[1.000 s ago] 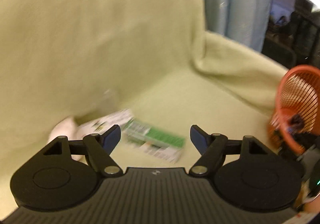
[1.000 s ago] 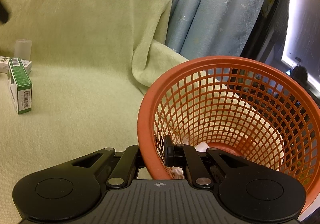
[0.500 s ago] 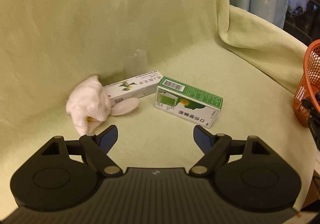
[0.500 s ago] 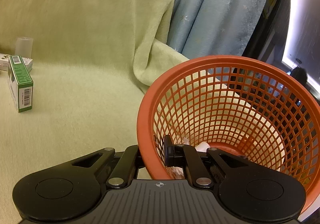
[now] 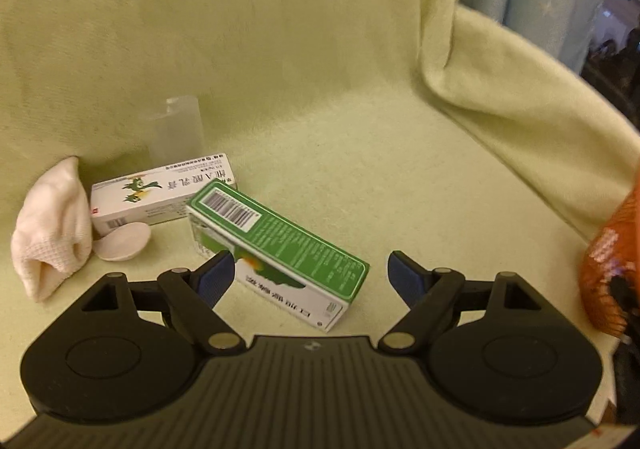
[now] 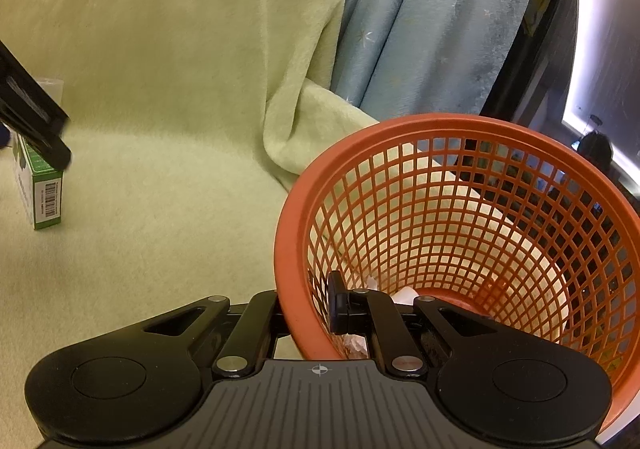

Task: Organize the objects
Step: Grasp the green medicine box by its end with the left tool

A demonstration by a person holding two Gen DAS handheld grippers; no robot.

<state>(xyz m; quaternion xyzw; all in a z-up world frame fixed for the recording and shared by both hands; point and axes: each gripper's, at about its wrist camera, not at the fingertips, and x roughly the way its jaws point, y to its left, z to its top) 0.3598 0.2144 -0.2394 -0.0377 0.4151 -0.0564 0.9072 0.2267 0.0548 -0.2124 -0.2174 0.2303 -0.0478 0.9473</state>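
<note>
My left gripper (image 5: 308,275) is open, its fingers on either side of the near end of a green and white box (image 5: 280,245) lying on the pale green blanket. Behind it lie a white box (image 5: 160,193), a clear plastic cup (image 5: 178,129), a rolled white sock (image 5: 52,229) and a small white pad (image 5: 122,247). My right gripper (image 6: 306,309) is shut on the rim of an orange mesh basket (image 6: 460,233) and holds it at the right. The green box also shows in the right wrist view (image 6: 38,185), partly hidden by the left gripper's body (image 6: 28,109).
The blanket covers a sofa seat (image 5: 380,177) and backrest (image 5: 240,9), with a folded armrest (image 5: 520,109) at the right. Blue curtains (image 6: 420,21) hang behind. The basket edge (image 5: 612,249) shows at the right of the left wrist view. Some white items lie in the basket bottom (image 6: 404,295).
My left gripper has moved down and forward to the green box, which now lies between its open fingers. The right gripper and basket have stayed in place.
</note>
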